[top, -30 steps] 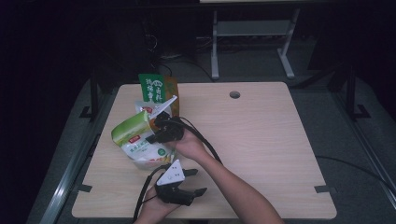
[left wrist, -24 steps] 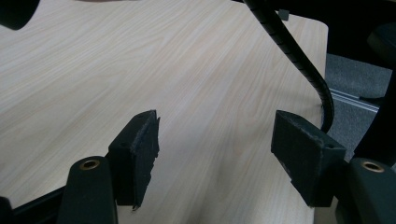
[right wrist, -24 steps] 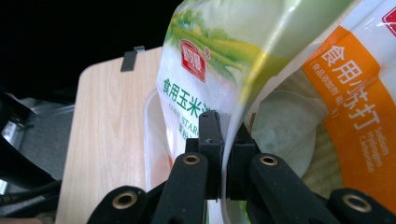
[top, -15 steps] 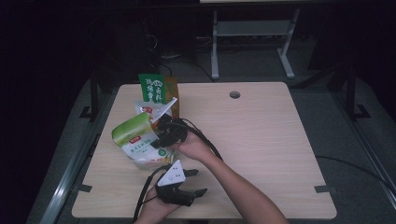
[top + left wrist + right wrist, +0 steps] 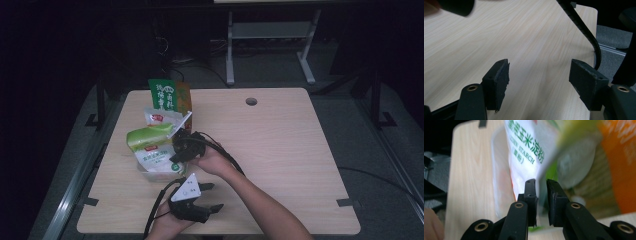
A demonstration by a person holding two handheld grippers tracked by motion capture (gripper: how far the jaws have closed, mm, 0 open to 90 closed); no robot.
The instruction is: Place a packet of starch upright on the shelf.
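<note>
Evidently the work in hand is the packing of food pouches into a clear plastic tub [image 5: 150, 172] that stands near the left edge of the bench [image 5: 280, 145], and it is judged to be well along but not finished. A white starch pouch [image 5: 156, 159] is already lodged upright in the tub, with a green pouch [image 5: 146, 136] leaning over it and a smaller white packet [image 5: 159, 118] just behind. An orange and green carton [image 5: 170, 96] stands beyond them, toward the far left corner of the bench; whether it belongs to the load cannot be told. The right gripper [image 5: 176, 156] is held against the side of the pouches, and in the right gripper view [image 5: 541, 195] its jaws are seen nearly closed, having just been closing, with a thin edge of pouch film apparently between them; whether the pads actually pinch that film is not clear from the blurred picture. The left gripper [image 5: 212, 196] rests near the front edge of the bench, well apart from the tub, and its jaws stand wide open over bare wood with nothing between them [image 5: 539, 82]. What seems left is the settling of the leaning green pouch fully into the tub and the release of whatever the right gripper has hold of.
</note>
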